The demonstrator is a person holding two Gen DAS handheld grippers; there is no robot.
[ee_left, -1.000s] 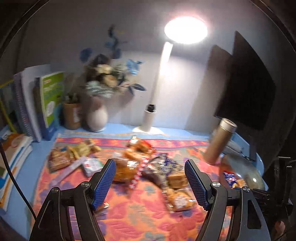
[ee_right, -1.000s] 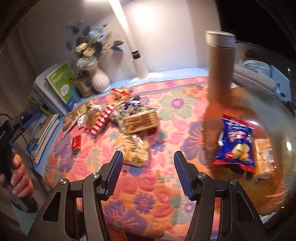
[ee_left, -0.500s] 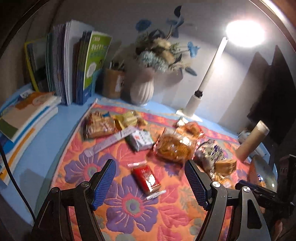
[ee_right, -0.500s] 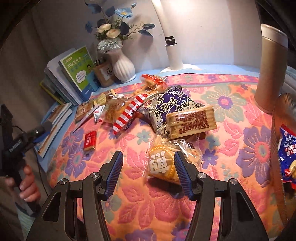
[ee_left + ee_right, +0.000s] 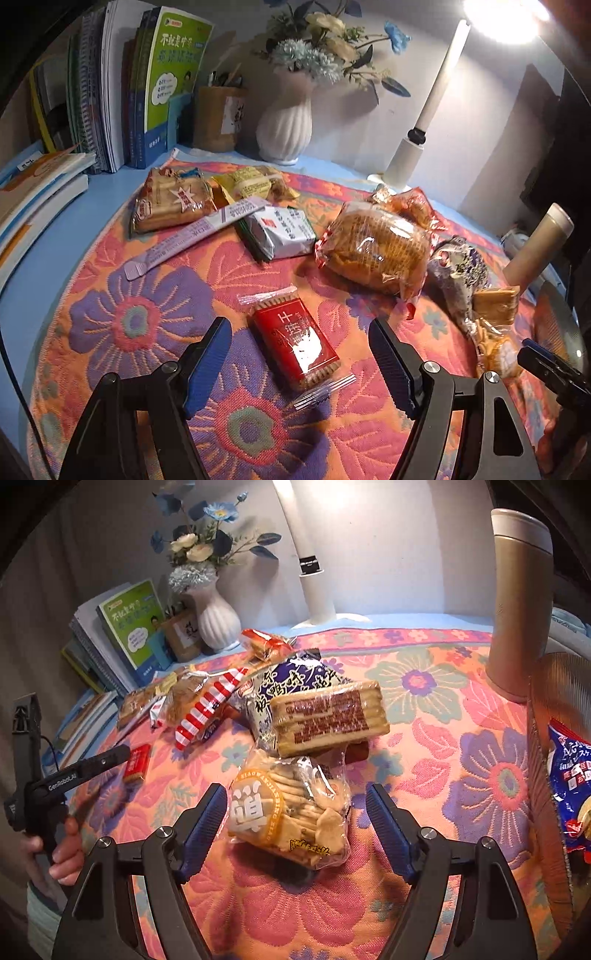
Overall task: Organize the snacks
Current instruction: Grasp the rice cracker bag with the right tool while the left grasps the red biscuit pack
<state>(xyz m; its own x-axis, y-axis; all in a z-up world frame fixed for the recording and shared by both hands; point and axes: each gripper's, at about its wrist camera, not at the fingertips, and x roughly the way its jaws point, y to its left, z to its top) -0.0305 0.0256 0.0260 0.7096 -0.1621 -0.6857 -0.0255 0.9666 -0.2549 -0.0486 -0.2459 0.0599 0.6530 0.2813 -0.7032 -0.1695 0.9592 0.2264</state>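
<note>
Several snack packs lie on a floral cloth [image 5: 155, 295]. My left gripper [image 5: 300, 350] is open, its fingers on either side of a small red biscuit pack [image 5: 295, 339], not touching it. My right gripper [image 5: 295, 823] is open around a clear bag of round crackers [image 5: 291, 812], not touching it. Behind that bag lie a wafer block [image 5: 328, 718] on a purple bag [image 5: 291, 679] and a red-striped pack [image 5: 207, 705]. A clear bag of brown cakes [image 5: 373, 251], a white-green pack [image 5: 280, 230] and a long lilac sachet [image 5: 192, 232] lie further back.
A woven basket [image 5: 554, 716] at the right edge holds a blue snack bag [image 5: 572, 775]. A tall thermos [image 5: 517, 602], a white lamp post [image 5: 413, 147], a white vase [image 5: 284, 125], a pen pot [image 5: 218, 118] and books [image 5: 162, 85] stand at the back.
Both grippers have moved forward and down over the cloth. The left one swung left onto the red biscuit pack; the right one closed in on the cracker bag. Both stayed open.
</note>
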